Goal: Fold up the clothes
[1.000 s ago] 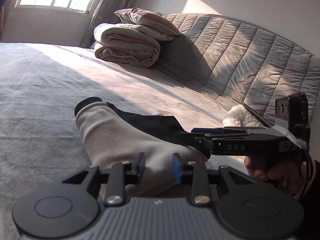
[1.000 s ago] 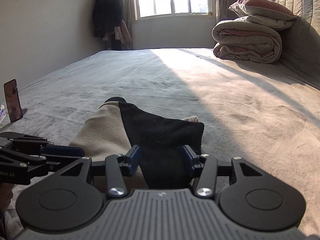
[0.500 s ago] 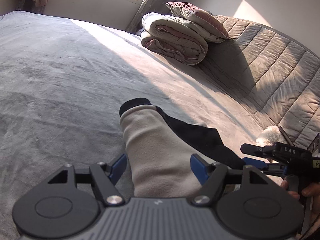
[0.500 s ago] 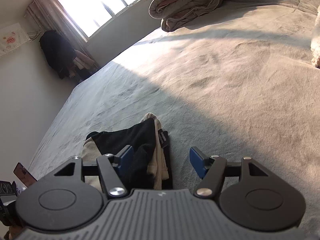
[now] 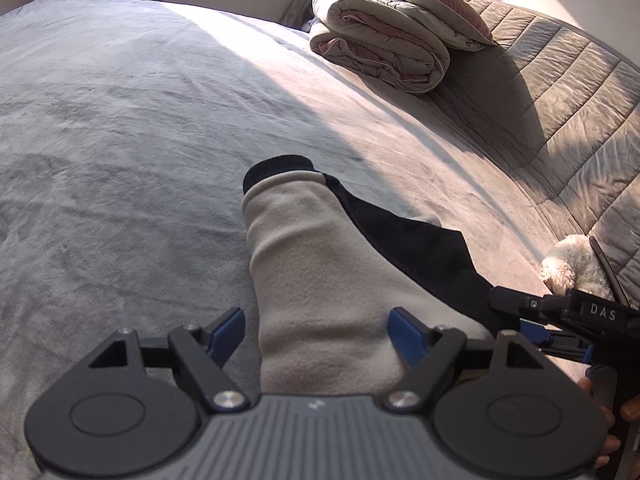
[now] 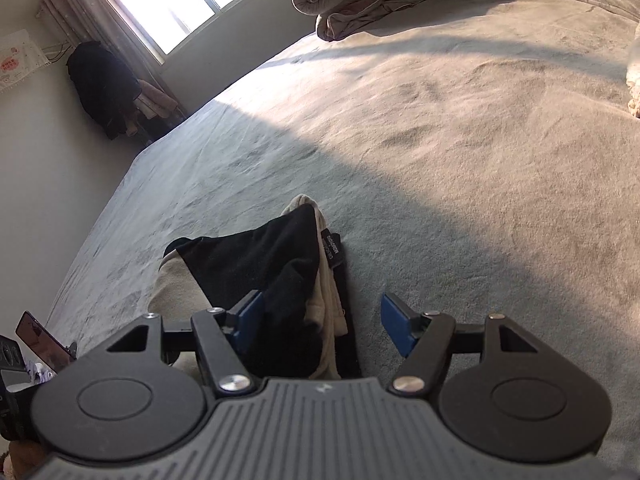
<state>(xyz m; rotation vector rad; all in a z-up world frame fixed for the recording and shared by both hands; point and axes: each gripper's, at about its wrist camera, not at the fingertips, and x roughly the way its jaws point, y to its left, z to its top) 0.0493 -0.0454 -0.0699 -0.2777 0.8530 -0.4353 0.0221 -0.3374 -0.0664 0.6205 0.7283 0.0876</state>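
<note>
A beige and black fleece garment [image 5: 320, 276] lies folded in a narrow bundle on the grey bed [image 5: 120, 128], a black-cuffed sleeve end pointing away. My left gripper [image 5: 318, 334] is open, its blue pads standing on either side of the beige part without pinching it. In the right wrist view the same garment [image 6: 276, 268] shows its black side and a small label. My right gripper [image 6: 324, 322] is open too, straddling the garment's near right edge. The right gripper's black body [image 5: 568, 312] shows at the right of the left wrist view, with a hand under it.
A rolled duvet [image 5: 380, 48] with a pillow on top sits against the quilted headboard [image 5: 560, 92]. A white fluffy toy [image 5: 568, 268] lies at the right. A phone [image 6: 40, 340] stands at the bed's left edge. Dark clothes [image 6: 102, 88] hang by the window.
Both grippers have opened from narrow to wide and let go of the garment, which now lies flat. Both cameras have tilted down and shifted over the bundle.
</note>
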